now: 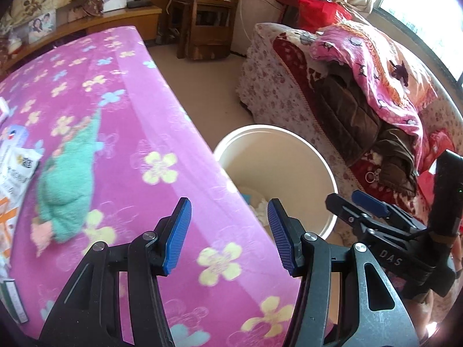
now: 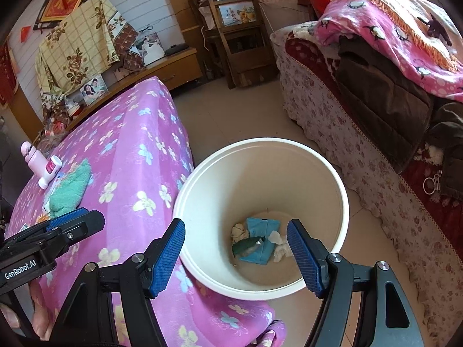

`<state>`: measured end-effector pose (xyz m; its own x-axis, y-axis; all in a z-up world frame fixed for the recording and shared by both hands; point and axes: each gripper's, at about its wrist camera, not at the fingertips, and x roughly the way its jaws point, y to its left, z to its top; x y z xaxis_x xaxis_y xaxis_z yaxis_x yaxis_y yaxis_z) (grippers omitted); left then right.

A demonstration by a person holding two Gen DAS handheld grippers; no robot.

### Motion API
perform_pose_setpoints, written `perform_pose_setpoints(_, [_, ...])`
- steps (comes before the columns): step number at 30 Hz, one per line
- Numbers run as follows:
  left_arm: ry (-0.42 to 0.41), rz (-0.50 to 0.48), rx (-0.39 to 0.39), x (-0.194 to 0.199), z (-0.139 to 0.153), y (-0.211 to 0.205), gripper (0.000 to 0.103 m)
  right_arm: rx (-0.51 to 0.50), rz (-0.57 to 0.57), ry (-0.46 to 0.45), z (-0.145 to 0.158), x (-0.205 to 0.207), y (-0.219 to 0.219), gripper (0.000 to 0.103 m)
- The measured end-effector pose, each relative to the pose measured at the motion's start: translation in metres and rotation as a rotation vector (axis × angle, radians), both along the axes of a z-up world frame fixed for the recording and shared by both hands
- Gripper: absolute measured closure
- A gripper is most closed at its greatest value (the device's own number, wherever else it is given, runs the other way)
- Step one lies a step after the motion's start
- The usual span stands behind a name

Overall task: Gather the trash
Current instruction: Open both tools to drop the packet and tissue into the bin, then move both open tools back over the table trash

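Note:
A white bin stands on the floor beside the table with the pink flowered cloth. Inside it lie a blue packet, a green wrapper and crumpled white paper. My right gripper is open and empty above the bin's near rim. My left gripper is open and empty above the table's edge, with the bin just to its right. White printed wrappers lie on the table at the far left. The right gripper shows in the left wrist view.
A green towel lies on the cloth. A pink bottle and a small pink-and-white container stand at the table's far left. A sofa heaped with blankets runs along the right. Wooden chairs stand at the back.

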<state>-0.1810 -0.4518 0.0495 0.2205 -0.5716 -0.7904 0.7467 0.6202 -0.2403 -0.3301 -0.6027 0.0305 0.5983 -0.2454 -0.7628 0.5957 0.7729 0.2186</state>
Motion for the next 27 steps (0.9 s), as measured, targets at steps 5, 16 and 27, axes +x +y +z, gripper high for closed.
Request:
perform_pose_setpoints(5, [-0.032, 0.045, 0.003, 0.003, 0.006, 0.019, 0.050, -0.028, 0.015, -0.006, 0.009, 0.004, 0.016, 0.032])
perform_pose_setpoints(16, [-0.106, 0.143, 0.014, 0.006, 0.021, 0.072, 0.050, -0.046, 0.078, -0.018, 0.024, 0.024, 0.058, 0.032])
perform_pose_setpoints(27, [-0.137, 0.265, 0.036, 0.017, 0.027, 0.141, 0.050, -0.064, 0.202, -0.030, 0.036, 0.058, 0.128, 0.032])
